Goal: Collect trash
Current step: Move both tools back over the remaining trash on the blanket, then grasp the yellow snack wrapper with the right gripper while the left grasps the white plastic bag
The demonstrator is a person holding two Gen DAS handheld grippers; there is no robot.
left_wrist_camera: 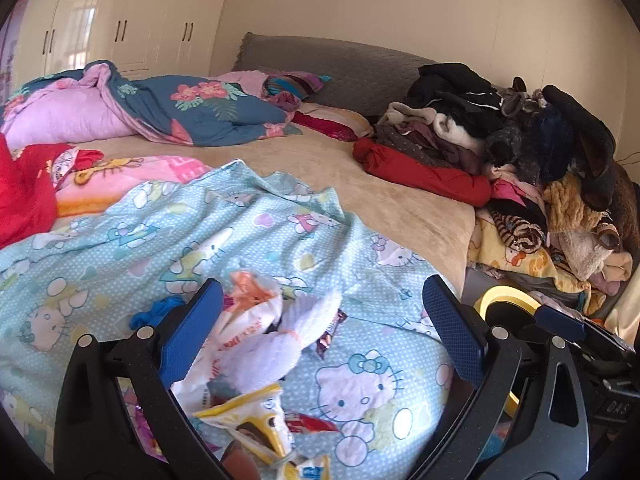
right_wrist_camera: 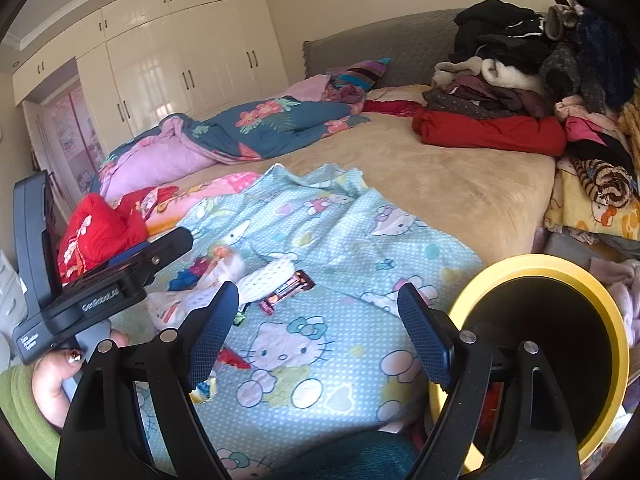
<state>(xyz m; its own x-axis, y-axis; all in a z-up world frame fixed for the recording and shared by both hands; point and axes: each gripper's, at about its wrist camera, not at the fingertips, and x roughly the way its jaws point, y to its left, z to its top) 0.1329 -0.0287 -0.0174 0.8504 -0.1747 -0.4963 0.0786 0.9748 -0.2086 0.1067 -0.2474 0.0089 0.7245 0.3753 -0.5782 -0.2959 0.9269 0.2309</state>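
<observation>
Your left gripper (left_wrist_camera: 320, 320) released over wrappers (left_wrist_camera: 256, 344) | your right gripper (right_wrist_camera: 318, 320) released, nothing between | yellow-rimmed bin (right_wrist_camera: 616, 320) beside Hello Kitty sheet (right_wrist_camera: 340, 368)

The tan sheet (right_wrist_camera: 440, 176) in the middle of the bed lies bare and open to a reach. On its right edge a heap of clothes (right_wrist_camera: 532, 76) walls it off; at the far left a bunched floral quilt (right_wrist_camera: 256, 128) blocks the way. Nearer, the cartoon blanket (right_wrist_camera: 340, 344) is strewn with wrappers (right_wrist_camera: 286, 290), and a yellow-rimmed bin (right_wrist_camera: 556, 344) stands just right of it
</observation>
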